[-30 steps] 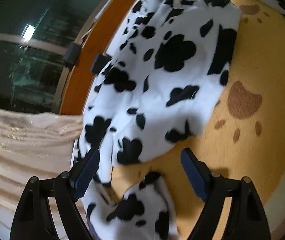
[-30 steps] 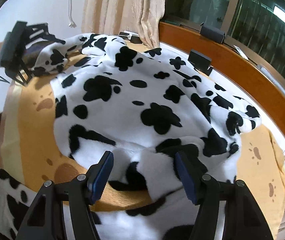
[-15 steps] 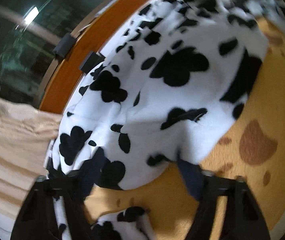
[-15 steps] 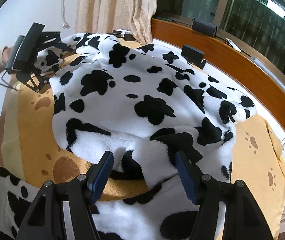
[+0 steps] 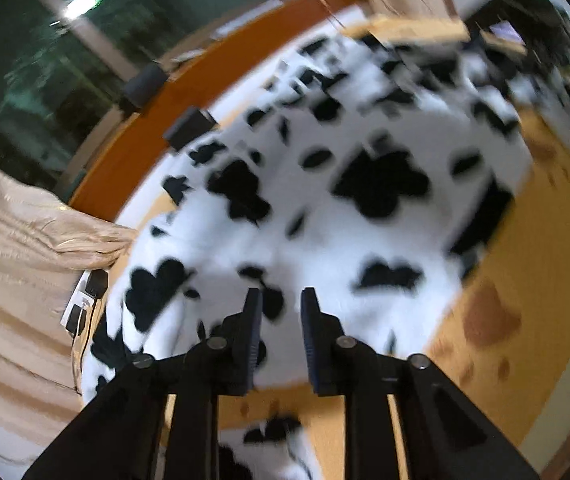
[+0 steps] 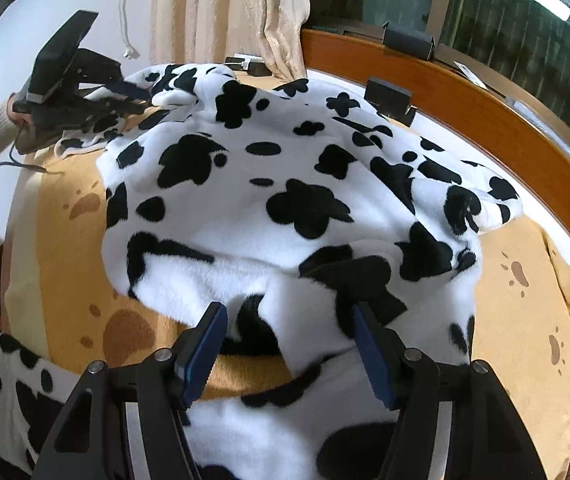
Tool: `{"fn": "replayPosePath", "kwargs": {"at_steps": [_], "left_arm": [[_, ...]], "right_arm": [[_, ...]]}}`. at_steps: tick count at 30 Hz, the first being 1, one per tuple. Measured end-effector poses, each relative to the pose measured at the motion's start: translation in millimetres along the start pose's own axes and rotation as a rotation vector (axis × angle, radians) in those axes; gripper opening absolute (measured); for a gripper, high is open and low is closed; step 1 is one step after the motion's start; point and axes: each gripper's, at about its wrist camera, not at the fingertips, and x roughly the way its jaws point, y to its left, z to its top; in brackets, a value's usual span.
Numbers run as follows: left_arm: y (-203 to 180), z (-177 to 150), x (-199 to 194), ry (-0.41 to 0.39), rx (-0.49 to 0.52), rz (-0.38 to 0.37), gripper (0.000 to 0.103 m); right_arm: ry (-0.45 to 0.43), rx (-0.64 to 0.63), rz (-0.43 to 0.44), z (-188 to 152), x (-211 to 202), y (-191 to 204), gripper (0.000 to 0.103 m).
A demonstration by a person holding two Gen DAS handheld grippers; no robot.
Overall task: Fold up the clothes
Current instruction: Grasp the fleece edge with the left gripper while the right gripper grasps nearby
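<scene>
Fluffy cow-spot clothes (image 6: pixel 285 208) lie on the yellow blanket (image 6: pixel 61 248). Left gripper (image 5: pixel 281 300) is closing on a fold; right gripper (image 6: pixel 289 320) waits half open, holding nothing.

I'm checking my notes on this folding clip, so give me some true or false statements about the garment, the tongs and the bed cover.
1. The cow-print fleece garment lies on an orange paw-print cover. True.
2. The right tongs are clamped shut on a sock. False: they stand open over the fleece.
3. The left tongs are closing on the fleece. True.
4. The curtain is dark blue. False: it is beige.
</scene>
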Motion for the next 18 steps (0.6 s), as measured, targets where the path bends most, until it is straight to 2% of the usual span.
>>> {"fn": "replayPosePath", "kwargs": {"at_steps": [2, 3, 8, 13, 18], "left_arm": [[-8, -9, -3, 0.030, 0.052, -0.003, 0.040], [-12, -13, -5, 0.045, 0.078, -0.005, 0.040], [-34, -24, -15, 0.015, 0.236, 0.021, 0.040], [-38, -17, 13, 0.058, 0.308, 0.049, 0.047], [-37, -14, 25, 0.074, 0.360, 0.015, 0.047]], "right_arm": [[0.006, 0.001, 0.002, -1, 1, -1, 0.066], [0.010, 0.002, 0.004, 0, 3, -2, 0.066], [0.033, 0.030, 0.009, 4, 14, -4, 0.066], [0.041, 0.042, 0.005, 9, 17, -3, 0.066], [0.041, 0.033, -0.009, 8, 10, -1, 0.066]]}}
